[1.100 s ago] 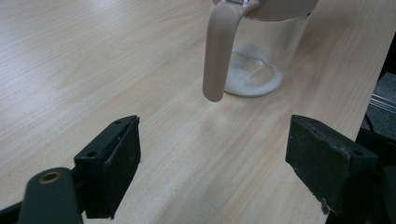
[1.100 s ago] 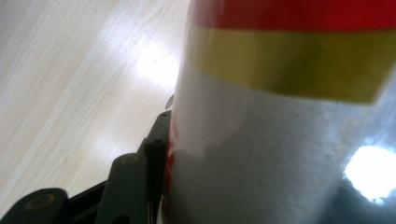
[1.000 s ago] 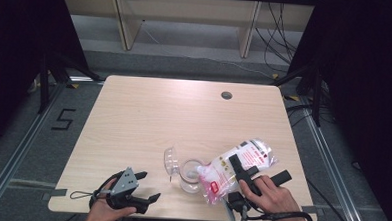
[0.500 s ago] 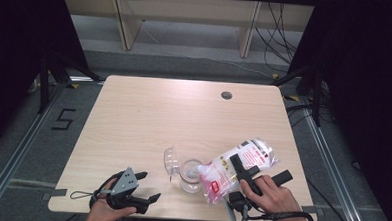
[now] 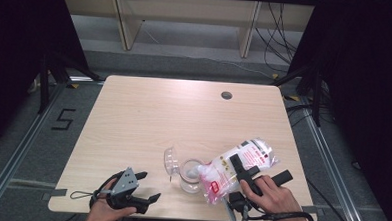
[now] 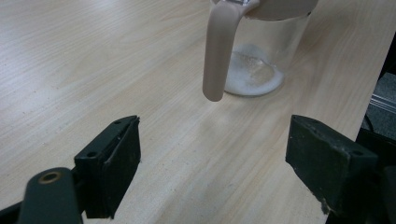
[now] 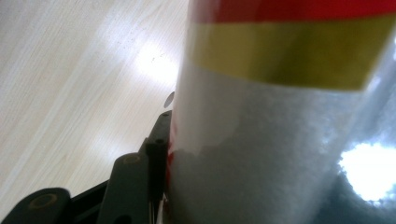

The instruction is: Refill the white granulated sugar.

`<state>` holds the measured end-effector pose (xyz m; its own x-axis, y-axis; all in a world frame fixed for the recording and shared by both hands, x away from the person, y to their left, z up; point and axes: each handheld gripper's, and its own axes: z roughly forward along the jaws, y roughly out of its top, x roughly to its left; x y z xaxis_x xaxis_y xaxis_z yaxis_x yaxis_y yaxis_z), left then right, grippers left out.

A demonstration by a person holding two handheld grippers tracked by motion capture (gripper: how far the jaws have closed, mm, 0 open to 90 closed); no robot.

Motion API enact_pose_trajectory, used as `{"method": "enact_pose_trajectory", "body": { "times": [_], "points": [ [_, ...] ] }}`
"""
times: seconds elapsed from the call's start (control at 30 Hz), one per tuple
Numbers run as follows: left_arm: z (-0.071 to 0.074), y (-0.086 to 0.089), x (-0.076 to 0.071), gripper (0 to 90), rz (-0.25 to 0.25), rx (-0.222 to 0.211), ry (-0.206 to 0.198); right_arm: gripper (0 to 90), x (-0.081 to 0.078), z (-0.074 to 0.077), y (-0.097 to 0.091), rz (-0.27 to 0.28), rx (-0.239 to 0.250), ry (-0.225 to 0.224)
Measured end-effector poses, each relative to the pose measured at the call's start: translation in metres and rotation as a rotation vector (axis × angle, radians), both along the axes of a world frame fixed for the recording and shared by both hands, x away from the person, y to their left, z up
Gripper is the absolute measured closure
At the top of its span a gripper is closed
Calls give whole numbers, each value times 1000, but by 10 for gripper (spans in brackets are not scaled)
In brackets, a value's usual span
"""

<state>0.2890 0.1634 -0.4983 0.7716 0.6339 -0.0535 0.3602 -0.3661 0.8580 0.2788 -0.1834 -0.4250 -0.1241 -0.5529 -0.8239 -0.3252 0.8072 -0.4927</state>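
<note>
Right-hand tongs [image 5: 240,168] clamp a clear plastic bag [image 5: 234,168] of white powder, the pads pressed against its sides — in the right gripper view one black pad [image 7: 161,154] lies flat on the bag's skin, just below a gold and a red band of print. From the high view the bag is tipped over on its side near the front right of the wooden table [image 5: 149,113], its lower end resting at the mouth of a glass jar [image 5: 190,174] while its printed red-and-white end points away toward the right edge. White powder fills most of the bag.

The jar stands upright near the table's front edge, between the two hands. A shallow layer of white powder covers its bottom, seen through the glass in the left gripper view; the rest of the jar holds nothing that can be made out. Its clear lid [image 5: 171,161] hangs open on the left side, and a beige clasp arm [image 6: 218,51] drops down from the rim in front of the glass.

Left-hand tongs [image 5: 148,187] rest at the front left of the table — jaws wide apart, nothing between them, pointed toward the jar yet well short of it.
</note>
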Motion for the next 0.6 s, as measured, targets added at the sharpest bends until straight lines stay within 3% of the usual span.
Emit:
{"method": "enact_pose_trajectory", "body": {
  "times": [0.6],
  "points": [
    [0,1,1,177,-5,6,3,541,-1,1,0,2,4,-3]
  ]
}}
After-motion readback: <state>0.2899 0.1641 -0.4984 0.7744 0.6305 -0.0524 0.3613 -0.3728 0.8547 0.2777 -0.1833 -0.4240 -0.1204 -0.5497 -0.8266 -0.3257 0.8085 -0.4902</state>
